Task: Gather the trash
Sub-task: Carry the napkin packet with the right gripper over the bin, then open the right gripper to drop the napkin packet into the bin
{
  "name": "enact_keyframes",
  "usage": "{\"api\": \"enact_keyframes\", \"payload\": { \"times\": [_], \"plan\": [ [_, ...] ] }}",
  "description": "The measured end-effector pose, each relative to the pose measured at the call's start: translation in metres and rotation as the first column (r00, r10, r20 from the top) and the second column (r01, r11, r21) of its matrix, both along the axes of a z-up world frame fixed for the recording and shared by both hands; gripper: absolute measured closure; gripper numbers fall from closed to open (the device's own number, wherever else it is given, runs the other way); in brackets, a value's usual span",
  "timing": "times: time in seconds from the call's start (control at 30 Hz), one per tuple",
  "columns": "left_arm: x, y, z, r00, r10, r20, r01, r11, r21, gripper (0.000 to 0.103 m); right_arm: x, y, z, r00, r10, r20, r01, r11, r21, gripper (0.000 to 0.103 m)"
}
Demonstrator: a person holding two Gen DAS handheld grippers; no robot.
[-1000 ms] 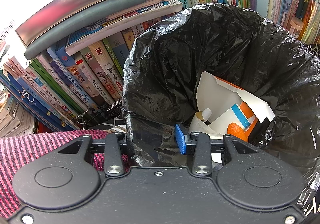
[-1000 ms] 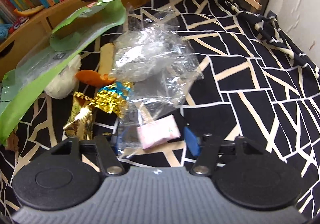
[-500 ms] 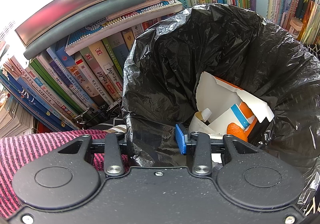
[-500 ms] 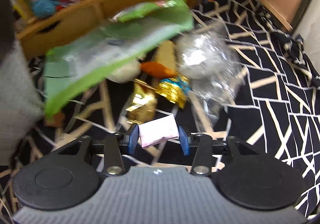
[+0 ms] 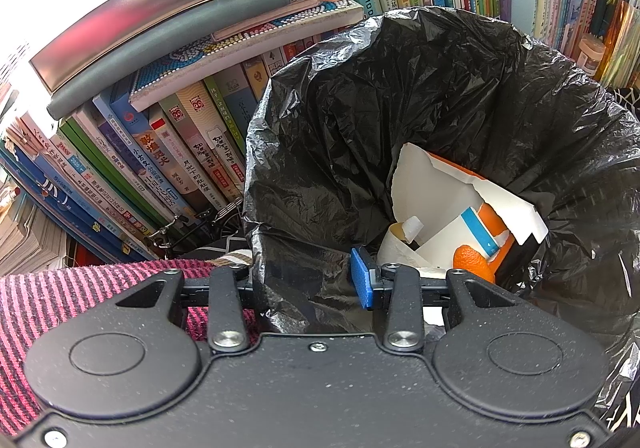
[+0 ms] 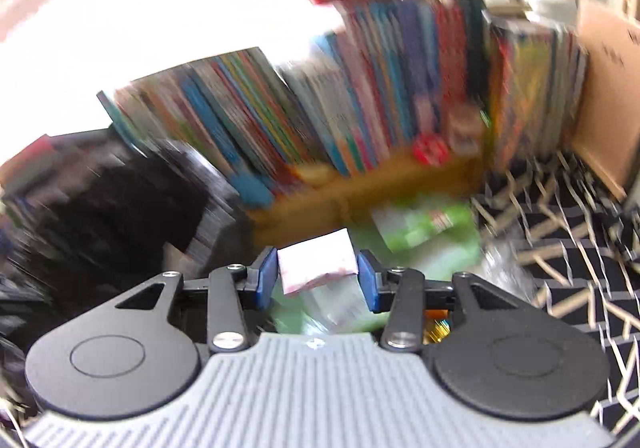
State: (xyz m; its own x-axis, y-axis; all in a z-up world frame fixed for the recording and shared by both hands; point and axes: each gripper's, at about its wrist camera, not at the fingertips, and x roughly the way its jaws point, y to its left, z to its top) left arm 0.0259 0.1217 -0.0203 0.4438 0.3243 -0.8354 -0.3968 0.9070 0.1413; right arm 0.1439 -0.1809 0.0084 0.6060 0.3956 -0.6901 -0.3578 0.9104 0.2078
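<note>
On the left, the left gripper (image 5: 312, 282) pinches the near rim of the black trash bag (image 5: 420, 120), a fold of plastic bunched between its jaws so the mouth stands open; only one blue pad (image 5: 362, 282) shows, the other being hidden behind the plastic. Some collecting looks done: inside the bag lie a torn white and orange carton (image 5: 460, 200), a paper roll (image 5: 394, 252) and an orange peel (image 5: 472, 268). Beside the bag a striped pink cloth (image 5: 80, 300) covers the near corner, and leaning books (image 5: 168, 152) fill the shelves behind. To the right, the right gripper (image 6: 317, 278) is clamped on a small pink and white packet (image 6: 316, 262), held up clear of the bed, so one more piece seems to be on its way to the bag, whose dark blurred mass lies at the left of that view. Work remains: a green wrapper (image 6: 424, 224) lies on the black bedspread with cream lines (image 6: 560, 232), with clear film (image 6: 504, 264) beside it and something gold just showing past the gripper body. Behind runs a low wooden shelf (image 6: 352, 192) crowded with books, a cardboard panel at far right.
</note>
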Motion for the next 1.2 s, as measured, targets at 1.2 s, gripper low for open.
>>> {"api": "enact_keyframes", "payload": {
  "times": [1.2],
  "plan": [
    [0.000,-0.002,0.001,1.000,-0.001,0.002,0.001,1.000,-0.001,0.066,-0.028,0.068,0.016,0.977,0.210,0.034,-0.213,0.962,0.169,0.018]
  ]
}}
